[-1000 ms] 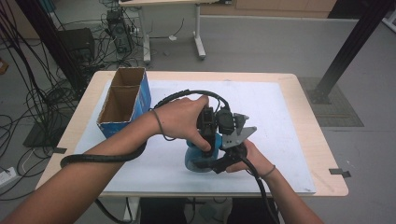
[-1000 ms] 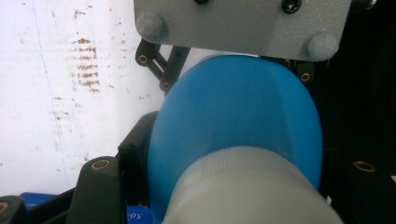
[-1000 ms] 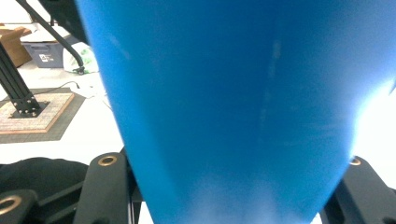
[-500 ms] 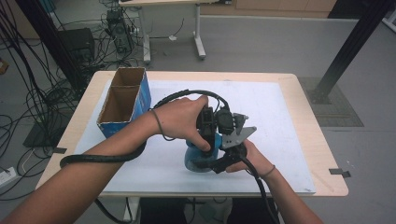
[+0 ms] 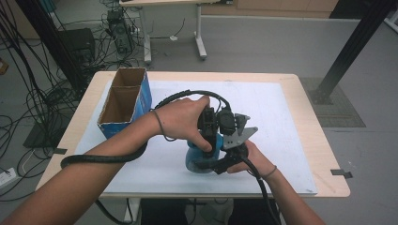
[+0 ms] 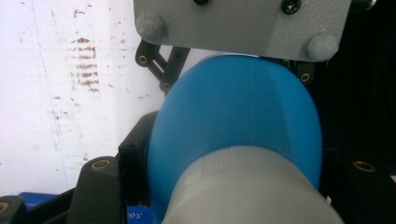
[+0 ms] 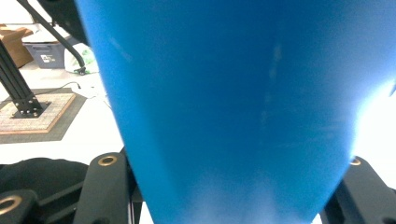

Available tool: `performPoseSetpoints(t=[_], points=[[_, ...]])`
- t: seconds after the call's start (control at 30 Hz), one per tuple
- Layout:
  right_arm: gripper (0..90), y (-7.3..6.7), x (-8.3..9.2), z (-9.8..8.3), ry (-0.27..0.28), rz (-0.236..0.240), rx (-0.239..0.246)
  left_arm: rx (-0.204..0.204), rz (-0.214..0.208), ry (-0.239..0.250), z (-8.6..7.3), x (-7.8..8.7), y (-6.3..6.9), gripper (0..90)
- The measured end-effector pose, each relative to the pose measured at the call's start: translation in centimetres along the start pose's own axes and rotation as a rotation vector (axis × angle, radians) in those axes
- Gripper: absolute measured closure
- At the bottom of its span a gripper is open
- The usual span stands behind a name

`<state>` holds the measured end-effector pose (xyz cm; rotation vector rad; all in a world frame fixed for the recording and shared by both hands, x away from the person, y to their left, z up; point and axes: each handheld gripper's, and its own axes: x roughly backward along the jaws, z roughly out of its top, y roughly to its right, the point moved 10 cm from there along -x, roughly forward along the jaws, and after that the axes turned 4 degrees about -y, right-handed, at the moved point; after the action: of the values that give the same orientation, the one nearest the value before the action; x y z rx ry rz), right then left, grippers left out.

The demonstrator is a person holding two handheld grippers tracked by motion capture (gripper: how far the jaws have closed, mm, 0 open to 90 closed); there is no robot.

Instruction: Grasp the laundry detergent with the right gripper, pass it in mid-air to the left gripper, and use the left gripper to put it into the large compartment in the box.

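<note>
Near the table's front edge, both grippers were clamped on one blue plastic bottle with a pale grey cap, possibly a detergent bottle, though the close views were blurred. The right gripper gripped the blue body low down from the person's side; its black jaws flanked the bottle in the right gripper view. The left gripper pressed in from above, jaws around the bottle near its cap. Farther back on the white table cover stood an open cardboard box with blue sides, well apart.
</note>
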<state>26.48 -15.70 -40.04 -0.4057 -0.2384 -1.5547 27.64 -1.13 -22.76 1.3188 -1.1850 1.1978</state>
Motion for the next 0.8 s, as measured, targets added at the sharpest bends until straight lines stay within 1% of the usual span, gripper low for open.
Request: performPoseSetpoints(t=[0.37, 0.47, 0.57, 0.7, 0.73, 0.8], points=[[41.8, 0.01, -0.02, 0.02, -0.001, 0.004, -0.003, 0.0, -0.002, -0.003, -0.01, -0.01, -0.03, 37.4], [41.8, 0.06, 0.02, 0.01, 0.0, 0.002, 0.0, 0.002, 0.004, 0.009, -0.08, 0.02, 0.03, 37.4], [41.8, 0.11, 0.05, 0.04, -0.001, 0.0, 0.005, 0.004, 0.003, 0.004, -0.07, 0.05, 0.01, 37.5], [41.8, 0.1, 0.03, 0.07, 0.001, 0.004, -0.001, 0.004, 0.004, 0.001, -0.06, 0.05, 0.01, 37.5], [41.8, 0.15, 0.01, 0.07, 0.0, 0.003, 0.005, 0.005, 0.003, -0.002, -0.06, 0.06, 0.0, 37.5], [41.8, 0.11, 0.0, 0.12, -0.001, 0.004, 0.002, 0.007, 0.001, 0.003, -0.1, 0.1, 0.04, 37.5]])
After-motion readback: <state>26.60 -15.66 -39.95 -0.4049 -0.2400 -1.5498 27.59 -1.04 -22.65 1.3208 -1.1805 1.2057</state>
